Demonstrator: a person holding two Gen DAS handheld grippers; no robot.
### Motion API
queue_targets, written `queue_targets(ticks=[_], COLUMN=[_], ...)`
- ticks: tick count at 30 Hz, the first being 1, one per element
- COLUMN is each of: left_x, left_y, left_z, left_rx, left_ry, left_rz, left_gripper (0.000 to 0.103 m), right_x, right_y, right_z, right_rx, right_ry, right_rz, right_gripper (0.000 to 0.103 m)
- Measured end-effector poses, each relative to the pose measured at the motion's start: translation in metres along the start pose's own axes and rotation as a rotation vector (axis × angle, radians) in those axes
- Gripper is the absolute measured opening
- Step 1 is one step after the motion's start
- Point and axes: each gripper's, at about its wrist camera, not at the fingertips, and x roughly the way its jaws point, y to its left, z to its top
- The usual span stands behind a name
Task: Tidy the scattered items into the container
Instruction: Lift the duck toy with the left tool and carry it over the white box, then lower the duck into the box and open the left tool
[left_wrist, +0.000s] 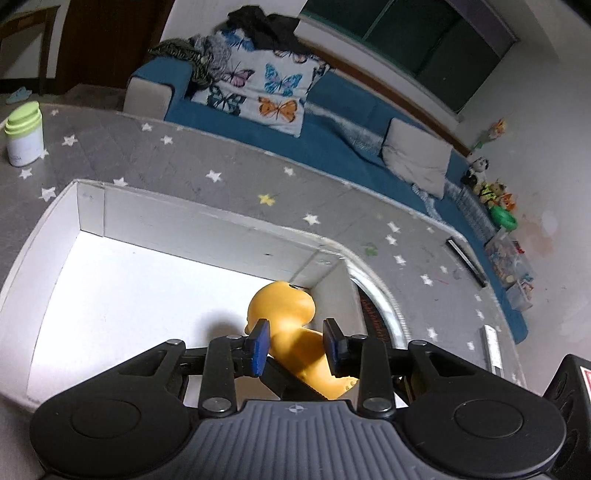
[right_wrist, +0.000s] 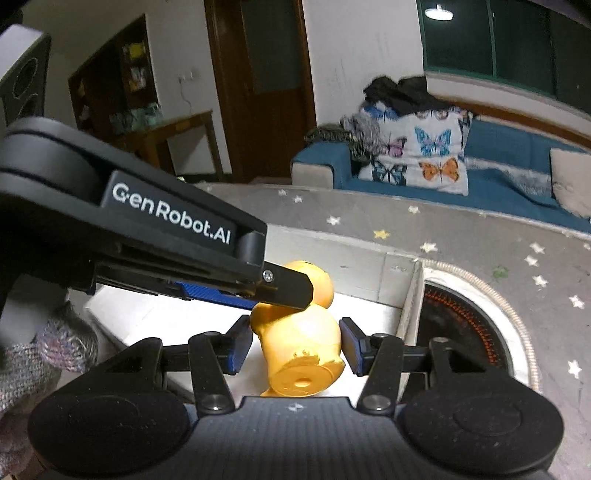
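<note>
A yellow rubber duck (left_wrist: 291, 325) lies on its side in the near right corner of the white box (left_wrist: 207, 221). My left gripper (left_wrist: 297, 345) straddles it with the blue pads a little apart from its body. In the right wrist view the duck (right_wrist: 299, 339) shows its base toward the camera, and my right gripper (right_wrist: 295, 345) has its pads (right_wrist: 351, 345) close on either side of it, with small gaps. The left gripper's black finger (right_wrist: 291, 288) reaches across the duck's head from the left.
A white jar with a green lid (left_wrist: 24, 134) stands on the grey star-patterned cover (left_wrist: 221, 158) at far left. A round heater with a metal rim (right_wrist: 465, 328) sits right of the box. A blue sofa (left_wrist: 332, 144) with a butterfly cushion lies beyond.
</note>
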Motion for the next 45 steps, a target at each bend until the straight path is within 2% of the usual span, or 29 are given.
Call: queue_targets(ticks=[4,11,26,45], left_x=[0.014,0.026,0.027,0.025], left_y=[0.011,0.021,0.030,0.046], left_z=[0.004,0.003,0.002,0.004], left_rx=[-0.015,-0.025,-0.046,-0.071], left_ry=[0.026,0.049,0.055,0.059], left_rz=[0.007,0.007,-0.026,-0.037], left_gripper=[0.033,0.033,0.033,0.033], right_x=[0.025,0.044,0.061,0.083], right_y=[-0.002,0.002,0.019,0.036], right_z=[0.000,-0.002,0.003,0.010], right_rx=[0.001,-0.016,-0.110,-0.125], right_ry=[0.052,0.106,0.151,0.198], right_rz=[0.000,-0.004,-0.073,-0.081], right_gripper=[0.051,0.051,0.052,0.051])
